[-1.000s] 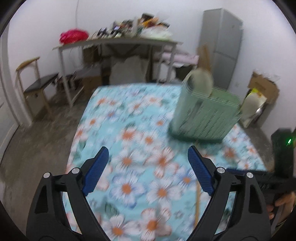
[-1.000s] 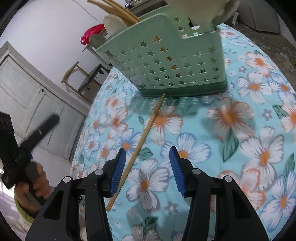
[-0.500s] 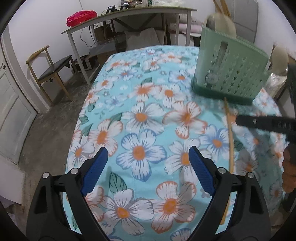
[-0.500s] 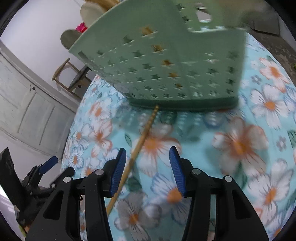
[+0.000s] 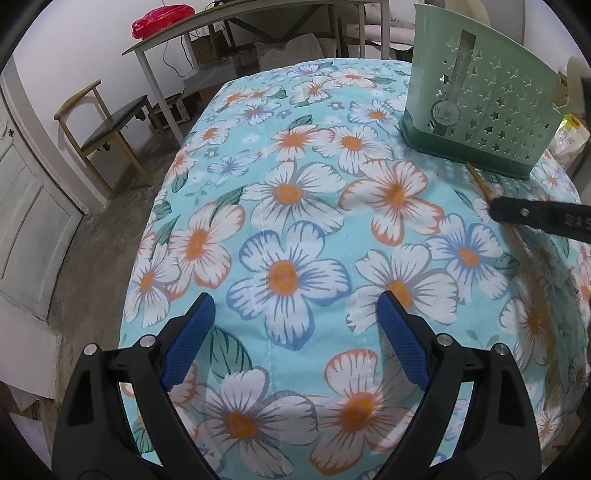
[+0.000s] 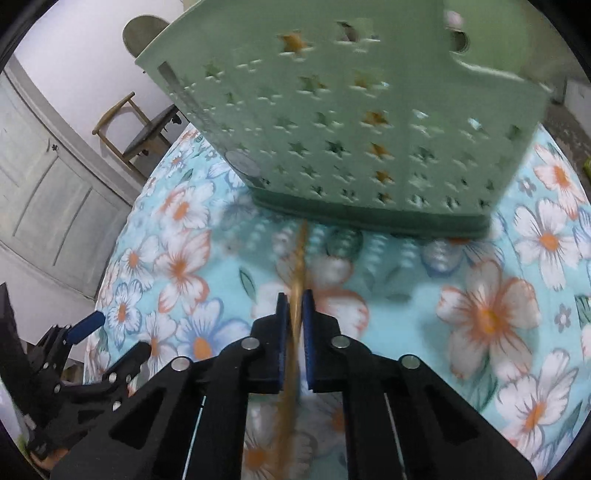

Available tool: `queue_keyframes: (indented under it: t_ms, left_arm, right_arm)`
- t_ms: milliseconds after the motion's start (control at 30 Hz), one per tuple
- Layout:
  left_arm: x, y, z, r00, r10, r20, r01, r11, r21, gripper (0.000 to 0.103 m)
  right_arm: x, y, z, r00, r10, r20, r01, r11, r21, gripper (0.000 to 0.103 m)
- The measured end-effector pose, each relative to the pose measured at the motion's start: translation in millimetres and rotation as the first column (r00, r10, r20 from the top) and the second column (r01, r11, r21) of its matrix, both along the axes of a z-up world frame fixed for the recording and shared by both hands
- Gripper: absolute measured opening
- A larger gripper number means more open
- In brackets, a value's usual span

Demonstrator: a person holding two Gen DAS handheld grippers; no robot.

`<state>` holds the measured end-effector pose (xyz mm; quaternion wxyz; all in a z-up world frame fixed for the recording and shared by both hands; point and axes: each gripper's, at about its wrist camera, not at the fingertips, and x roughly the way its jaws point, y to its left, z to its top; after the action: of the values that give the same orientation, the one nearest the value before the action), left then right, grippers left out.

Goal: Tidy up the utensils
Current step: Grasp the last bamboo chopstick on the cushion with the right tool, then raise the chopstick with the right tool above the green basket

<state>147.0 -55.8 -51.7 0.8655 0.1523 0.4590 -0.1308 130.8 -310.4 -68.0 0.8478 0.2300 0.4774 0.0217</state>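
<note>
Right wrist: hand-held gripper (image 6: 295, 306) clamps chopstick (image 6: 300, 258) beside green caddy (image 6: 369, 122).

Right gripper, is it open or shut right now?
Shut: the right gripper has its blue pads clamped against the thin wooden chopstick.

Partial letters "DAS" on right claw (image 5: 546, 218)

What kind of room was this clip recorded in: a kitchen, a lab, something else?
Probably a spare or storage room in a home, not a kitchen. A flowered cloth covers the work surface, a wooden chair stands on a bare concrete floor, and a cluttered metal table lines the wall.
</note>
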Motion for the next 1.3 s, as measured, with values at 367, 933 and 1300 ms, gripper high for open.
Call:
queue_keyframes:
  t_ms: [367, 933, 1300]
  left_arm:
    - [1.8, -1.3, -4.3, 1.0, 0.007, 0.005, -0.007, 1.0, 0.004, 0.09]
    - [4.8, 9.9, -11.8, 1.0, 0.026, -0.003, -0.026, 0.997, -0.072, 0.095]
    - [4.7, 9.3, -12.3, 1.0, 0.026, -0.001, -0.026, 0.997, -0.071, 0.095]
  right_arm:
    - [-6.8, -0.7, -0.7, 0.998, 0.039, -0.045, -0.039, 0.999, -0.006, 0.008]
    - [-40.9, -18.0, 111.6, 0.964, 0.015, 0.266, 0.0, 0.998, -0.057, 0.006]
    - [-47.6, -47.7, 235.9, 0.801, -0.043, 0.597, 0.163, 0.975, -0.148, 0.006]
